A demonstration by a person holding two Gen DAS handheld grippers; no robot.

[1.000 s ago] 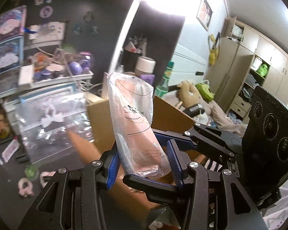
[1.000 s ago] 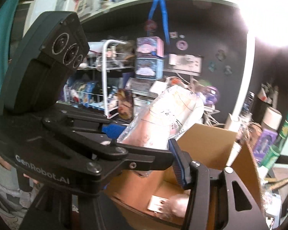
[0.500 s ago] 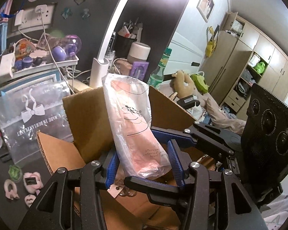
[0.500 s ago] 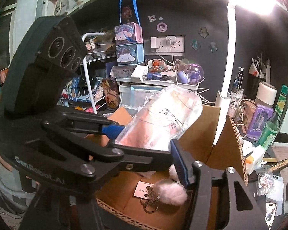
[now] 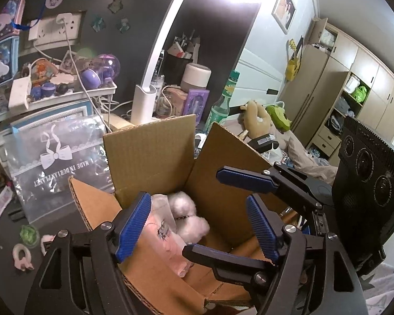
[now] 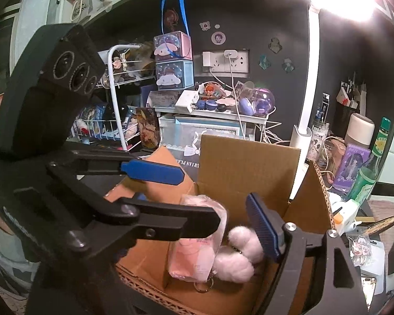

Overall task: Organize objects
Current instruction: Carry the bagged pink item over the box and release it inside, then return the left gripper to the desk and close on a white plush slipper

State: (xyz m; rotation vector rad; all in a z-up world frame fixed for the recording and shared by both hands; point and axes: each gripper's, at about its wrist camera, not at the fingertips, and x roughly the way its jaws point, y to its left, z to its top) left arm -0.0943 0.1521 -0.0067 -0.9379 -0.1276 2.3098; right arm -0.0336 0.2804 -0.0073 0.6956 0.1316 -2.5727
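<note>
Pink packet (image 6: 197,246) inside cardboard box (image 6: 249,162)

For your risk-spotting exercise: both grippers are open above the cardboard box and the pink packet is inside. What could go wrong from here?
1. The pink packet leans on the white pompom keychain rather than lying flat, so it may topple or crush the keychain.
2. The left gripper and right gripper overlap closely above the cardboard box; pulling back carelessly could knock them together.
3. An upright flap could catch a finger and drag the box toward the green bottle.
</note>
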